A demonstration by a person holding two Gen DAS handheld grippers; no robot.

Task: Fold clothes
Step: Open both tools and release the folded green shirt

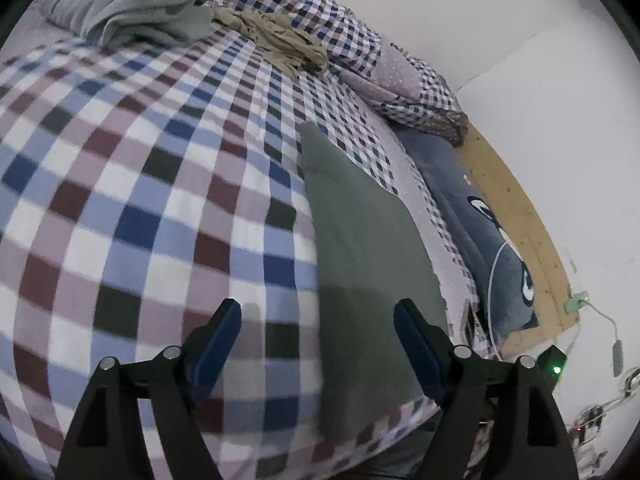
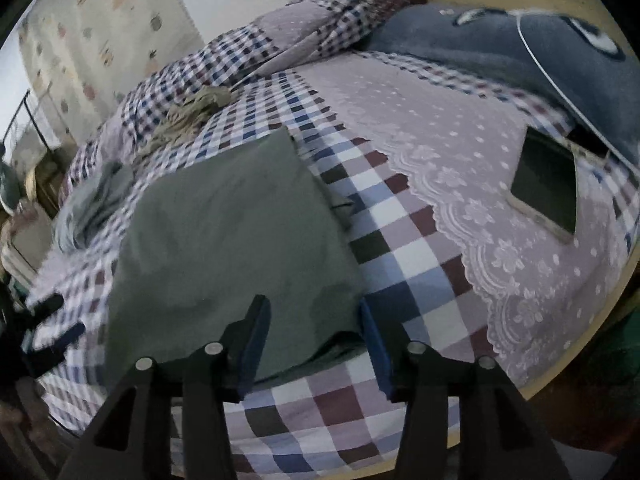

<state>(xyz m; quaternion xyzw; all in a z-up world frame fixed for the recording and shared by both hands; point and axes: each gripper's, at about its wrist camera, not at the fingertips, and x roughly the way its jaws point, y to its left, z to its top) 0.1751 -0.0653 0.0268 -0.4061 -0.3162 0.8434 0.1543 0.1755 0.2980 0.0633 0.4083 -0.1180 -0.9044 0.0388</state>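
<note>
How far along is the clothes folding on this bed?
One green garment already lies folded flat on the checked bed. Both tools, left and right, are open and hold nothing. A crumpled grey garment and a beige one remain unfolded.

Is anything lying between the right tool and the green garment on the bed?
Nothing visible. The right tool is open, with the near edge of the folded green garment directly between its fingers. The tablet lies well off to the side on the checked bedsheet.
</note>
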